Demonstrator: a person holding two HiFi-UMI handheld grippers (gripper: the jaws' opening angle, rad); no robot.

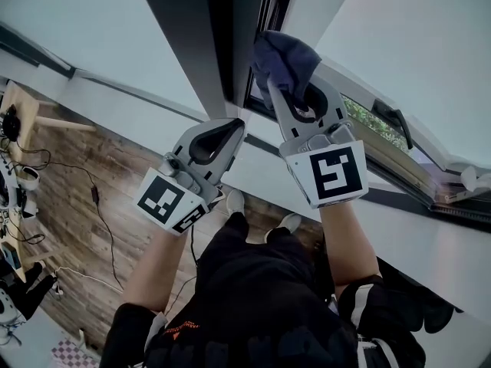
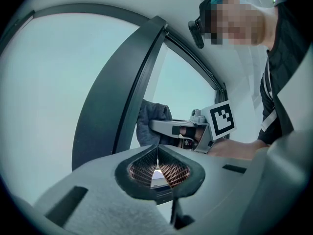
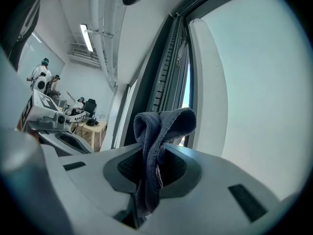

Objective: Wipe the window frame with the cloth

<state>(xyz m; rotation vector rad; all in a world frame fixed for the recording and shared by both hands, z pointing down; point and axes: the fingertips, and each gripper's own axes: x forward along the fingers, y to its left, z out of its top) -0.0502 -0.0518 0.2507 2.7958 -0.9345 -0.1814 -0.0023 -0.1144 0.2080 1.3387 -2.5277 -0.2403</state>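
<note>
Two grippers raised at the dark window frame (image 1: 196, 44), seen from above and behind. Far left of the frame and well below it: a wooden floor (image 1: 77, 167), with a thin black cable (image 1: 103, 213) trailing across the boards. Nearer, just left of the frame's upright post: the left gripper (image 1: 230, 127), closed all the way, ribbed pads meeting in a thin line, nothing caught between them. Tilted up toward the post's lower end, close to it; contact not possible to judge. Marker cube at its rear, turned toward the floor.

On the frame's right edge, at the narrow gap beside the post: the cloth (image 1: 284, 56), dark blue-grey, bunched into a soft fold. Clamped in the right gripper (image 1: 298, 98), jaws closed tight on the cloth's middle, one folded loop standing up beyond the tips and a loose tail hanging back between the jaws. Loop up against the frame's right side in the head view and the left gripper view; firm pressure not confirmed from the right gripper view. Higher along the frame than the left gripper, and well apart from it.

Further right of the frame: a pale sash carrying a black handle (image 1: 395, 117), with a strip of green foliage (image 1: 367, 121) behind the glass.
</note>
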